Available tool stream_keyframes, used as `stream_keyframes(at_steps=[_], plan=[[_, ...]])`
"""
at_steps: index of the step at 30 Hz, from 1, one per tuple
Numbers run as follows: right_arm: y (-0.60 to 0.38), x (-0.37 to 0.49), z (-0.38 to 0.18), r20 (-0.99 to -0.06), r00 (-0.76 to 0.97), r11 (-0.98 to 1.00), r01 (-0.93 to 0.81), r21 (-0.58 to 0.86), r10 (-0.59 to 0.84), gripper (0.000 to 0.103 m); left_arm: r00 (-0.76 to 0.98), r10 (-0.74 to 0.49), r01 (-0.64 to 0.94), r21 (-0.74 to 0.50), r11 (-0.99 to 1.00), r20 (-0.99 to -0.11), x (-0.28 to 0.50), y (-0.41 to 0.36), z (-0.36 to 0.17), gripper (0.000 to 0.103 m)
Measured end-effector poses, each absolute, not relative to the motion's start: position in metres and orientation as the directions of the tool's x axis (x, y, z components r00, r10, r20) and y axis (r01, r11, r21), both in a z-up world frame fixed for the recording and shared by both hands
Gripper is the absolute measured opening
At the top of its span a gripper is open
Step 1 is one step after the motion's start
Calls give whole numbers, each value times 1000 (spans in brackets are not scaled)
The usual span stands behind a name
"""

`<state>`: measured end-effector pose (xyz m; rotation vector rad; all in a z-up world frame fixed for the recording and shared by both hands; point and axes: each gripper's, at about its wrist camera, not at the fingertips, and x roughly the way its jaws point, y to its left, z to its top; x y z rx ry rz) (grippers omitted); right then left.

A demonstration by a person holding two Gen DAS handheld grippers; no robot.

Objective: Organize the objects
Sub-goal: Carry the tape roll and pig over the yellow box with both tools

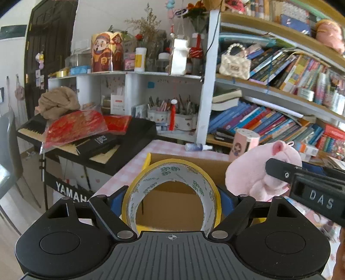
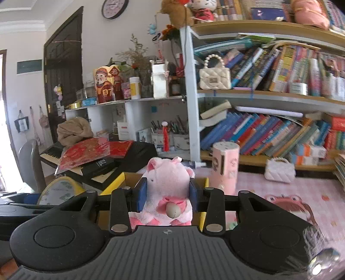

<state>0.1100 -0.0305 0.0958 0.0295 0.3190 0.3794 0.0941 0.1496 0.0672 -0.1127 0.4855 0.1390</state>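
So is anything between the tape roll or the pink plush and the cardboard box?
Nothing visible. The left gripper holds the tape roll right at the open cardboard box, and the right gripper holds the pink plush just at its near edge. The box interior is mostly hidden.

The left gripper [image 1: 172, 198] has its jaws spread wide around something; the right gripper [image 2: 167, 193], alongside, is clamped tight.

A lived-in home study was shown: crammed bookshelves [image 2: 269, 129], a keyboard piano [image 1: 86, 137], a wall clock [image 2: 114, 7].
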Motion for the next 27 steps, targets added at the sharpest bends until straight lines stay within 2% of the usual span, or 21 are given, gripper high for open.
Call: stream_keyframes(at_steps=[4,12,22,27], plan=[[-22,136,84,-308,871,920,-389,46,384,37,858,133,-190,-65,980,-497,117,150,59,84],[-13,170,50,-385,823,891,-453,-4,417,37,808,186,-239,-22,971,-558,150,151,37,84],[-5,199,4,-592,686,838,-545,-32,423,37,778,209,-225,47,973,-593,175,141,19,84],[3,197,-4,-600,664,797,-600,-69,447,38,767,203,-209,62,976,-609,183,135,11,84]])
